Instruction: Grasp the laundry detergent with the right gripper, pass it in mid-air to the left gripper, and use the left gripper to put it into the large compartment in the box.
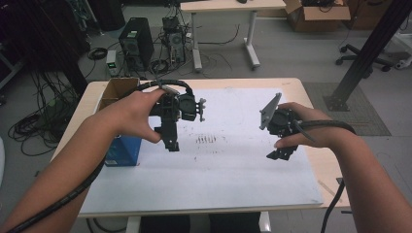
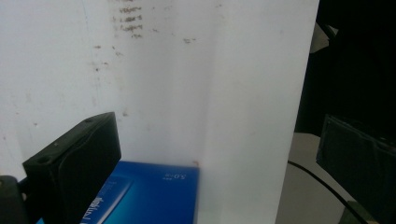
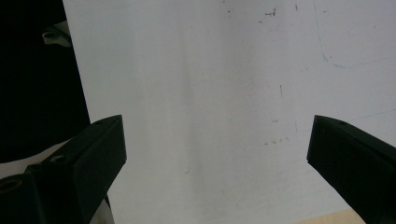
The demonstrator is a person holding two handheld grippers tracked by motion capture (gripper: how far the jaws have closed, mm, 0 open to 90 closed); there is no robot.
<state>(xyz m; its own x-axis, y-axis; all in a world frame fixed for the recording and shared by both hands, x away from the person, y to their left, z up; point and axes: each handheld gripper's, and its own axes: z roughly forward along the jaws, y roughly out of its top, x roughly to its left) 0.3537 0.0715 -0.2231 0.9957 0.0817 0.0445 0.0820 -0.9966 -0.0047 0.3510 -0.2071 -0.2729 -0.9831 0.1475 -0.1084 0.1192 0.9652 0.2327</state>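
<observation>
We hold both tongs spread and empty: left gripper [image 1: 171, 141] just beside the blue box [image 1: 123, 150], right gripper [image 1: 281, 153] well apart; nothing grasped yet, all work remains

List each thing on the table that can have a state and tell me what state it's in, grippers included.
left gripper: jaws wide open, empty, held above the white sheet beside the blue box.
right gripper: jaws wide open, empty, held over the white sheet.
blue box: on the table's left edge, not gripped.
cardboard box: top open, contents not visible.
white sheet: lying flat on the table, smudged with dark marks.
</observation>
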